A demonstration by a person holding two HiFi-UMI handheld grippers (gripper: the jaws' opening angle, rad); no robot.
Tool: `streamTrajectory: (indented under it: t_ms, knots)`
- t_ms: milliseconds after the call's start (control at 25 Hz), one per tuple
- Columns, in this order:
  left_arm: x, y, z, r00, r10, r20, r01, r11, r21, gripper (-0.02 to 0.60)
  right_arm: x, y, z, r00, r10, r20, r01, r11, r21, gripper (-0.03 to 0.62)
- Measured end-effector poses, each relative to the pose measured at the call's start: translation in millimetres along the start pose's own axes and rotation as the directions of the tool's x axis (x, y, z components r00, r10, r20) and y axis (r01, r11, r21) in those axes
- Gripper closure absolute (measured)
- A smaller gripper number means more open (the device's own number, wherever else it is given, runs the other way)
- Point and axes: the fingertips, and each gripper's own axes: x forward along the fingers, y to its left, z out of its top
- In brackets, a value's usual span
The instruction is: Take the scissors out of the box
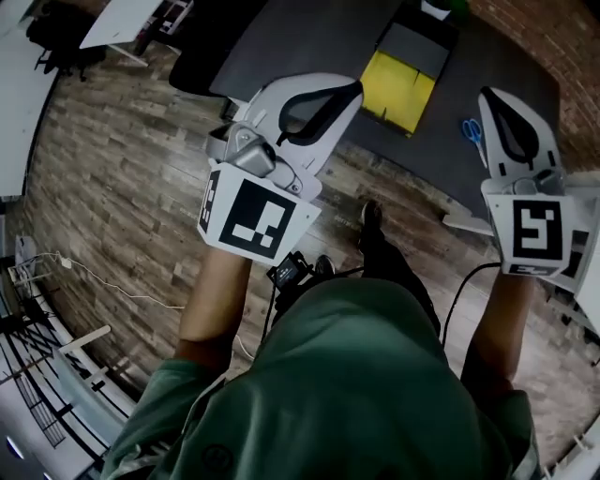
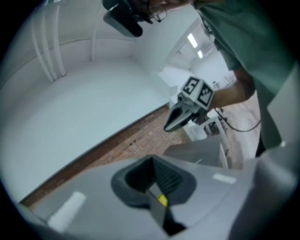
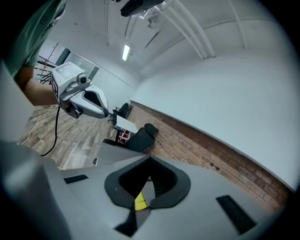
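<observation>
In the head view a yellow box [image 1: 398,89] lies open on the dark grey table [image 1: 309,37]. Blue-handled scissors [image 1: 472,129] lie on the table to the right of the box, outside it. My left gripper [image 1: 349,90] is held up in front of the body, short of the table's near edge, shut and empty. The right gripper [image 1: 490,97] hangs near the scissors, also shut and empty. Both gripper views point up at wall and ceiling; the left gripper [image 2: 152,160] sees the right one [image 2: 185,112], and the right gripper [image 3: 150,160] sees the left one [image 3: 82,101].
Wooden floor [image 1: 122,187] stretches under me, with a white cable [image 1: 112,286] on it at the left. A dark chair [image 1: 197,52] stands at the table's left end. White desks [image 1: 117,19] sit at the far left, and a brick wall [image 1: 553,33] runs behind the table.
</observation>
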Motion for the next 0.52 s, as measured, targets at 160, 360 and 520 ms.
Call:
streamTrajectory:
  t_ms: [160,360,520]
  knots:
    - [-58.2,11.1,20.8,0.998,0.068,-0.003,-0.068,0.998,0.014,0.583,-27.0,20.3,54.2,0.998,0.012,0.057,-0.010,0.999,-0.032,0.587]
    - [-109.7,11.2,18.0,0.992,0.126,-0.019,-0.126,0.992,0.014,0.583,-42.4,52.2,88.4,0.995,0.031,0.098,-0.026,0.998,-0.061,0.586]
    - [-138.3,4.8,11.1,0.990,0.141,-0.028,-0.141,0.990,0.004,0.583,-54.8,74.7,103.9,0.994,0.034,0.104,-0.028,0.998,-0.062,0.586]
